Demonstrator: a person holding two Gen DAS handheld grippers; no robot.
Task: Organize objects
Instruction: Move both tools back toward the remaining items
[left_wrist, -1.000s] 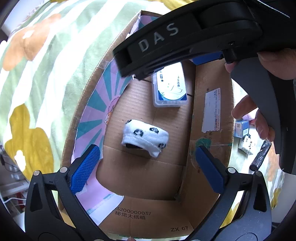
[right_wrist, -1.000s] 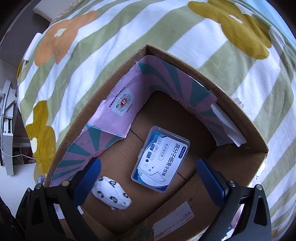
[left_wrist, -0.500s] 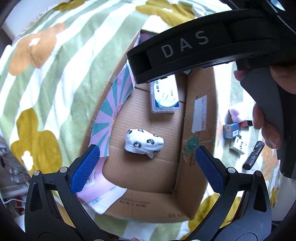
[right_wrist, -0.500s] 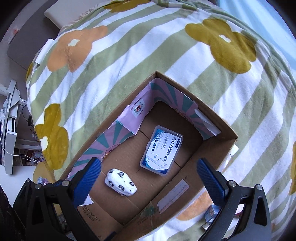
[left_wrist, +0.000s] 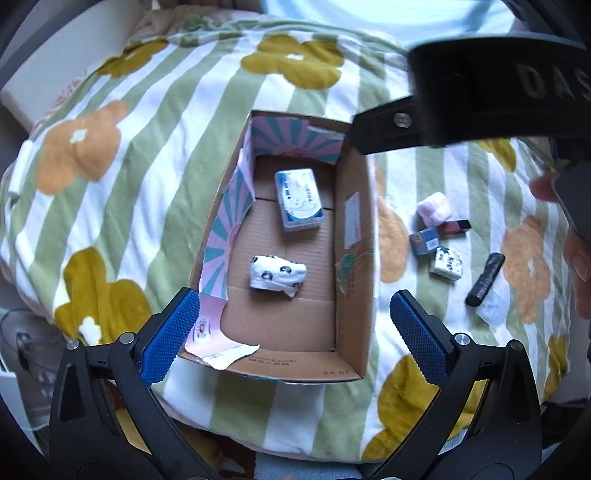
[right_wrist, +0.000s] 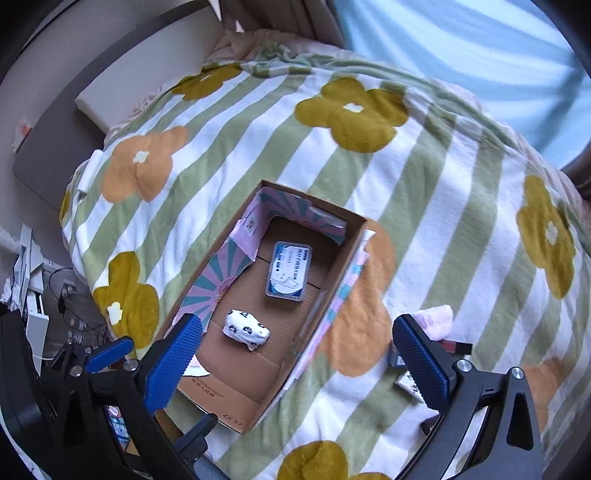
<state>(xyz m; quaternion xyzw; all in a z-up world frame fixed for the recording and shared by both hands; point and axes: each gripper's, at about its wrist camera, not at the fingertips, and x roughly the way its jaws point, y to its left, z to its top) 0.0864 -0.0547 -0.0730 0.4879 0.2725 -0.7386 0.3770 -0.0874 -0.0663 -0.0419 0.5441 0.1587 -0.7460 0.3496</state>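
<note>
Grippers higher — box, two items

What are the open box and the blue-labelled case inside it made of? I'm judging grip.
The box looks like matte corrugated cardboard: brown, ribbed floor, folded flaps. The case seems to be clear, glossy hard plastic, with see-through edges around a printed insert.

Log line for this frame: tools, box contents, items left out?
left tool open | right tool open | box: rolled socks, plastic case | loose items outside

A cardboard box lies ahead between the left gripper's fingers, holding a rolled sock nearer and a plastic case beyond; small items lie beyond the right-hand finger.
</note>
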